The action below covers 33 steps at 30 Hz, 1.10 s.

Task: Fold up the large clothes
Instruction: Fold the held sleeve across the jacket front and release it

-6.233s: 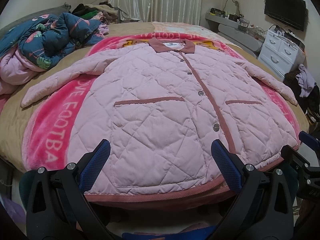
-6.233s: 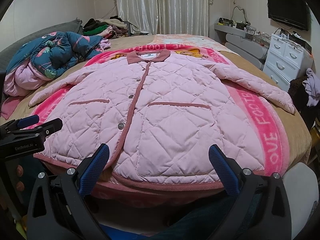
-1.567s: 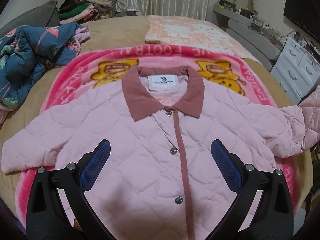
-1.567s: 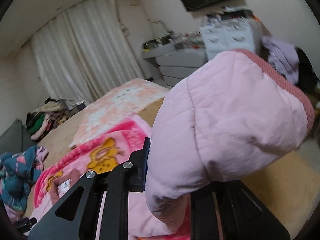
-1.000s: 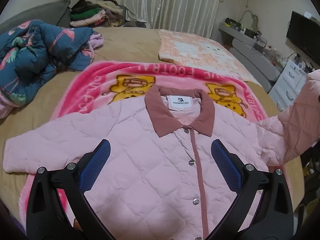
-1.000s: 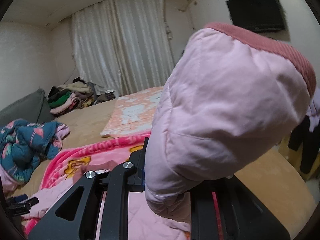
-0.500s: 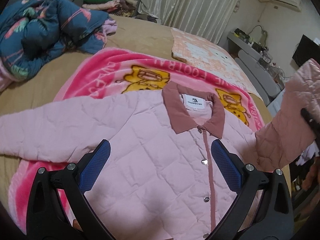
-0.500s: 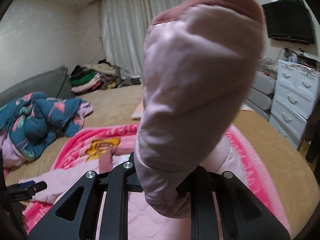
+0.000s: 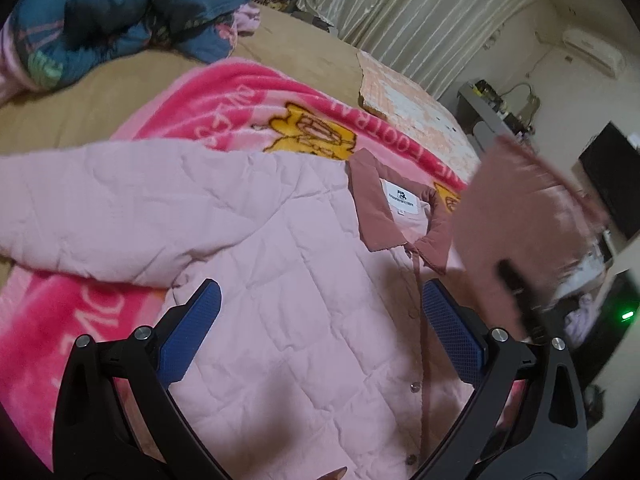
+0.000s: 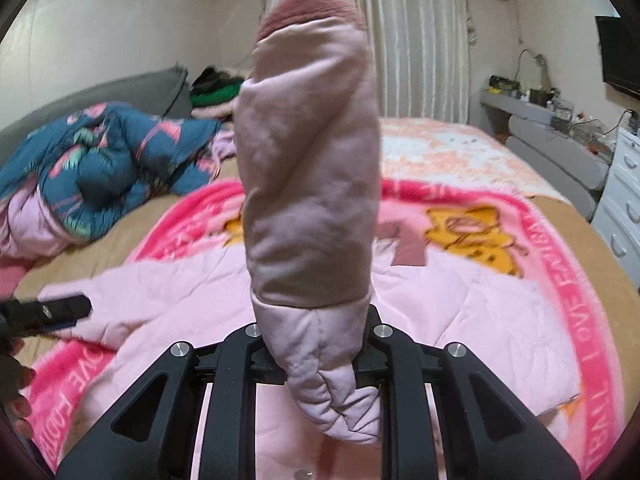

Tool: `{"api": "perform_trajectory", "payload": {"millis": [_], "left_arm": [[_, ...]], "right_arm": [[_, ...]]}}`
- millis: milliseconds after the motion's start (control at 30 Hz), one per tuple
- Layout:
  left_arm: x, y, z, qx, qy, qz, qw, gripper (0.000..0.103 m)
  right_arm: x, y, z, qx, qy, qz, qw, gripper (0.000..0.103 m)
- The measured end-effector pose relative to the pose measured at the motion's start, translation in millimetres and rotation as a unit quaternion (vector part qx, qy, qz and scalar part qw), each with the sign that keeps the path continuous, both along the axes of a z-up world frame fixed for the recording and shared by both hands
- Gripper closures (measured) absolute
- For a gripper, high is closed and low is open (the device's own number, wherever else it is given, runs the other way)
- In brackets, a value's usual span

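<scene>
A pink quilted jacket (image 9: 280, 280) lies buttoned, front up, on a pink fleece blanket (image 9: 240, 96), with its dusty-rose collar (image 9: 380, 208) toward the far side. My left gripper (image 9: 320, 328) hovers open over the chest with nothing between its blue pads (image 9: 192, 332). The jacket's left sleeve (image 9: 100, 216) lies spread out to the left. My right gripper (image 10: 316, 344) is shut on the other sleeve (image 10: 308, 184), which stands up between the jaws with its rose cuff on top. In the left wrist view that lifted sleeve (image 9: 520, 224) hangs blurred at the right.
A blue floral quilt (image 10: 100, 160) is bunched at the bed's far left. Behind it lies a pile of clothes (image 10: 216, 92). White drawers (image 10: 624, 208) and a grey shelf (image 10: 552, 152) stand right of the bed. A hand (image 10: 16, 364) and the left gripper (image 10: 48, 312) show at the left edge.
The right gripper has carried the sleeve from beside the bed in over the jacket and lower. The left gripper has shifted left, sunk and rolled, staying open.
</scene>
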<state>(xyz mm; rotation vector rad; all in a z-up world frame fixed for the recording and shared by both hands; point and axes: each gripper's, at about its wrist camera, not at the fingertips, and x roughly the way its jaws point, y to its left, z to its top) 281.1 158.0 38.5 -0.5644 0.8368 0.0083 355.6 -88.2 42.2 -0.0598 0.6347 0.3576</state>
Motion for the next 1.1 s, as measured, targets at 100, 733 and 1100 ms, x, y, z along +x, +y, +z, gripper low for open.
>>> {"api": "perform_trajectory", "payload": {"millis": [100,733,1100], "left_arm": [[-1.3,5.7,-9.0,-0.016,0.004,0.000,0.9999,0.009],[12.9,-19.4,-76.0,-0.149,0.065,-0.042,0.9858,0.009],[35.4,-61.0,-88.2,-0.083,0.051,-0.066,0.9930,0.059]], "right_arm": [[0.5,19.7,-28.1,-0.018,0.023,0.012,0.999,0.081],[-83.9,41.4,-74.3,-0.082,0.053,0.092,0.991,0.007],[-82.1,-83.7,-60.8,-0.052,0.068,-0.064,0.994,0.007]]}}
